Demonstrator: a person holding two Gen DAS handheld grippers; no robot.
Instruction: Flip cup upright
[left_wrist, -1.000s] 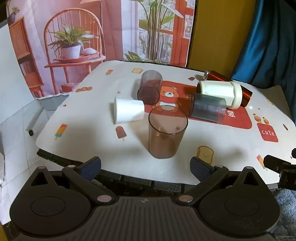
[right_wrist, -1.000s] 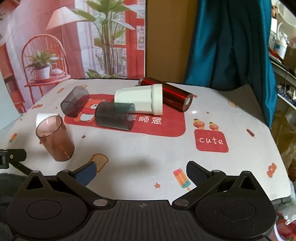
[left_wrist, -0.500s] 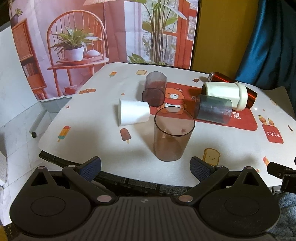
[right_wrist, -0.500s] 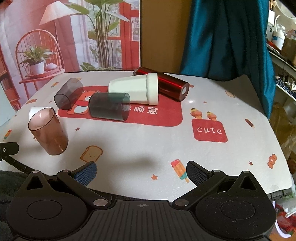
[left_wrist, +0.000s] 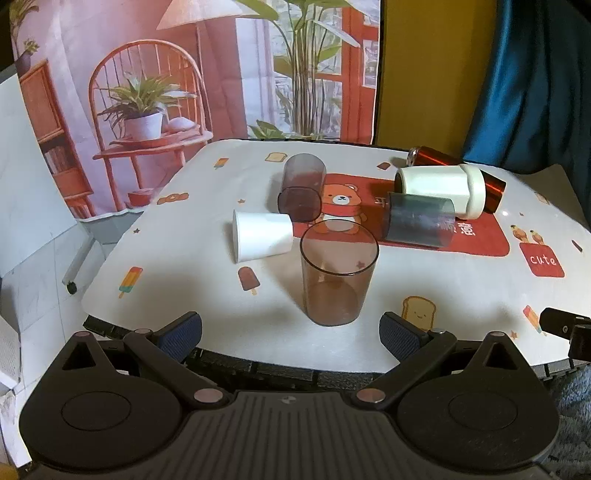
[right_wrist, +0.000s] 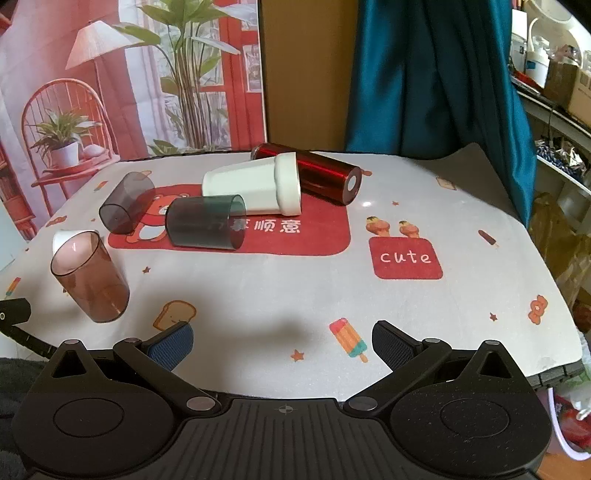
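- An upright brown cup is seen at the lower centre of the left view, on the table.
- Five cups are left lying, among them the white paper cup.
- Thin, light, slippery plastic is judged; the mid-wall is best gripped.
- Left gripper and right gripper are spread, empty.

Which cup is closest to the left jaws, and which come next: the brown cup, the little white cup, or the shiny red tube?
In the left wrist view:
1. Brown cup, upright, just ahead of the open jaws.
2. Little white cup, on its side, behind and left.
3. Shiny red tube, lying far back right.
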